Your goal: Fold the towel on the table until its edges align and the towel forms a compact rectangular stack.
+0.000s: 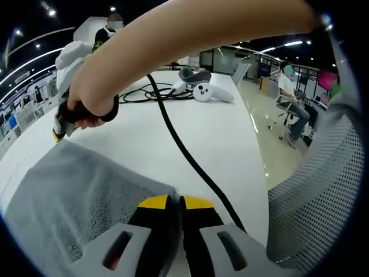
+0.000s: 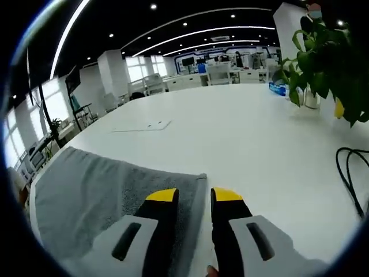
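Note:
A grey towel (image 1: 86,196) lies flat on the white table (image 1: 225,133). In the left gripper view my left gripper (image 1: 176,202) sits at the towel's near corner, its yellow-tipped jaws pressed together on the fabric's tip. A person's arm crosses that view and holds my right gripper (image 1: 60,127) at the towel's far corner. In the right gripper view the towel (image 2: 98,196) spreads to the left. There my right gripper (image 2: 195,195) stands open, with the towel's edge running between its jaws.
A black cable (image 1: 184,156) runs across the table to a headset (image 1: 193,75) and a white controller (image 1: 210,92). A mesh chair (image 1: 317,196) stands at the right. In the right gripper view are a potted plant (image 2: 328,63), a cable loop (image 2: 349,167) and a flat sheet (image 2: 141,126).

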The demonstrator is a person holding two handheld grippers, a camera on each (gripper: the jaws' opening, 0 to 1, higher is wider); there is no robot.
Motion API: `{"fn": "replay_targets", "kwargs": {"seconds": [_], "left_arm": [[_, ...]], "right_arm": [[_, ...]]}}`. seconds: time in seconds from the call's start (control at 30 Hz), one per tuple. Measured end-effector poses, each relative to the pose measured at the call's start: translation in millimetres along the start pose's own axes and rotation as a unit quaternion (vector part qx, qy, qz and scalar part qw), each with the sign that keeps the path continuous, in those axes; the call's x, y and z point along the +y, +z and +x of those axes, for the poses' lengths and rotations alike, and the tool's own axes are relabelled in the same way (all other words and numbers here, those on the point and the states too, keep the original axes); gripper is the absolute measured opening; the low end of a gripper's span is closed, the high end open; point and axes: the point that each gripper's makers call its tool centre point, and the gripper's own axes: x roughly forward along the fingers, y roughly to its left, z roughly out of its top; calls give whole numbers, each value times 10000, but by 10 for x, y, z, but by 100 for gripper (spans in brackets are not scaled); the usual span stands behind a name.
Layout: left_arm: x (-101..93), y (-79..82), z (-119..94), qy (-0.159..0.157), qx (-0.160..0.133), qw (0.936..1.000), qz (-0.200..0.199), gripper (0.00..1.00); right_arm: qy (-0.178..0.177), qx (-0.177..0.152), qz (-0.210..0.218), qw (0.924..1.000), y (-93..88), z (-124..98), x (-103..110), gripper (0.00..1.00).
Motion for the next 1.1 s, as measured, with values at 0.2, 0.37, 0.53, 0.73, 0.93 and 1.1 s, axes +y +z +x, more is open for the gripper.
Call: {"fn": "replay_targets", "kwargs": {"seconds": [0.2, 0.37, 0.53, 0.73, 0.93, 1.1], "left_arm": [[1, 2, 0, -36, -13, 10000, 10, 8], [-1, 4, -1, -15, -57, 10000, 17, 8], [-1, 5, -3, -14, -103, 9999, 15, 8], [-6, 5, -9, -4, -117, 9999, 20, 8], [10, 12, -17, -148, -163, 9996, -155, 7], [7, 18, -8, -217, -174, 9992, -278, 6]], "right_arm": [[60, 101, -370, 9992, -13, 67, 39, 15], [-112, 311, -1187, 9924, -61, 90, -19, 12], [58, 148, -1380, 9903, -69, 109, 85, 2], [247, 65, -1267, 9916, -63, 148, 29, 1], [271, 155, -912, 9953, -56, 97, 73, 1], [345, 104, -528, 9980, -55, 68, 38, 0]]}}
